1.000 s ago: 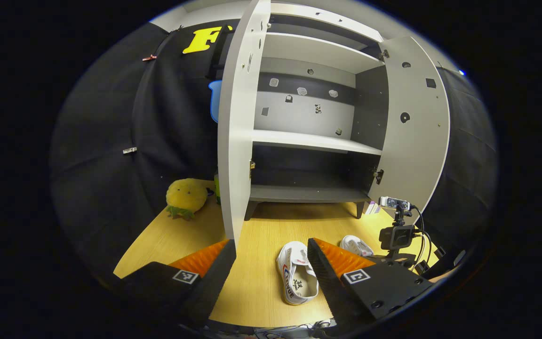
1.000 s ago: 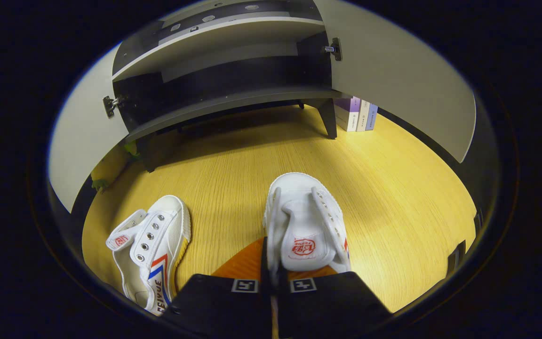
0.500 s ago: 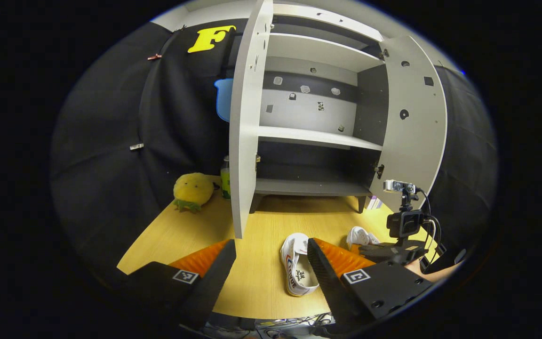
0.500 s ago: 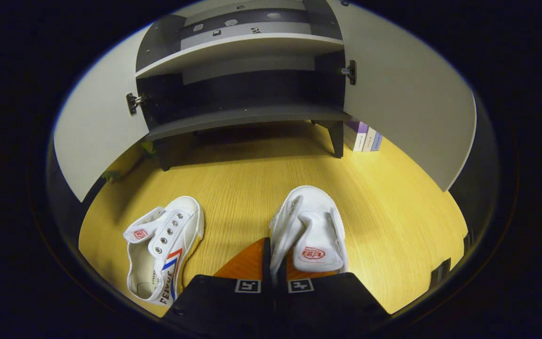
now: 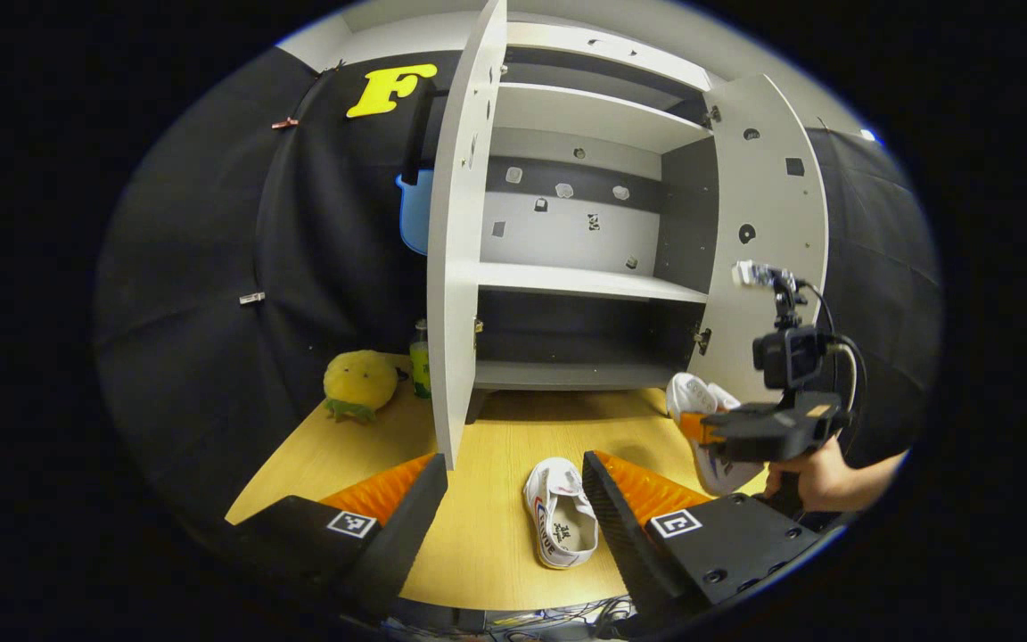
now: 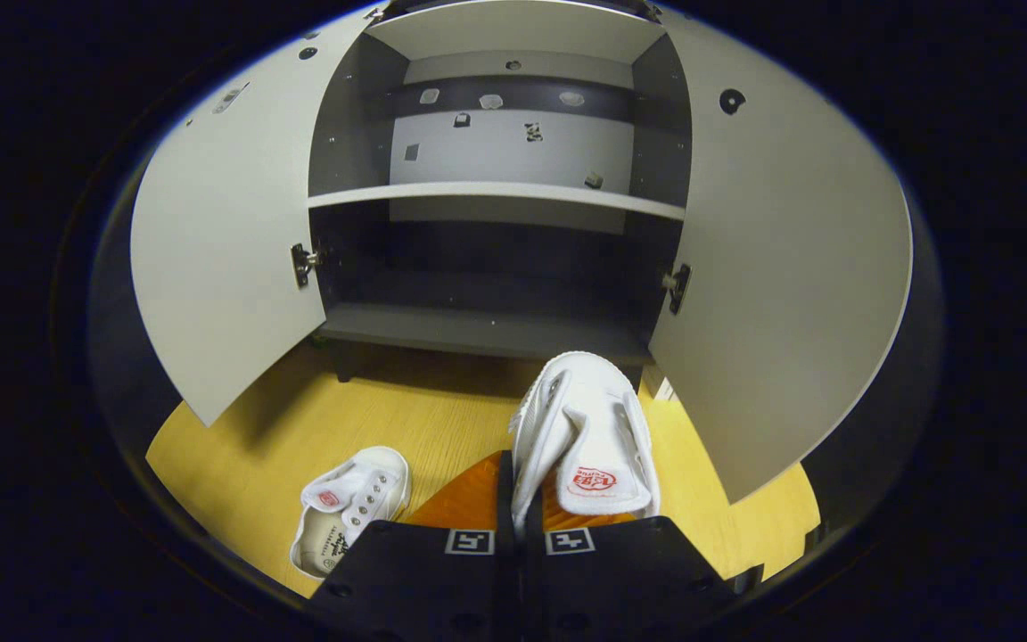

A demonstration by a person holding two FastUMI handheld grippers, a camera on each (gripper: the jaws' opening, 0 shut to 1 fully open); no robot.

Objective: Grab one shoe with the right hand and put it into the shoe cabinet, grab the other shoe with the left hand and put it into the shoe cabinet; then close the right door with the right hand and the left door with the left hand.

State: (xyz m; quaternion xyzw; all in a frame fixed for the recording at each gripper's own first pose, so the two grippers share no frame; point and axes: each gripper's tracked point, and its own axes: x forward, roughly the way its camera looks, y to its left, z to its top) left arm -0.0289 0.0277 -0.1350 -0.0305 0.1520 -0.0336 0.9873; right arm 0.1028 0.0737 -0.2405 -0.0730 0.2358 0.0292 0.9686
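Right gripper is clamped on the side wall of a white shoe, which is lifted clear of the wooden floor; in the left gripper view this gripper, held by a hand, carries the shoe at about 3 o'clock, in front of the cabinet's bottom right corner. In the right gripper view the shoe cabinet stands at 12 o'clock with its left door and right door both swung wide, leaving the dark bottom compartment open straight ahead of the shoe's toe. The right door's lower edge hangs just beside the shoe at 3 o'clock.

Left gripper has its fingers spread apart with nothing between them. The other shoe lies on the floor, just inside the gripper's right finger, at 6 o'clock. The left door's edge stands just above the gripper's left finger. A yellow plush toy sits at 9 o'clock by the booth wall.
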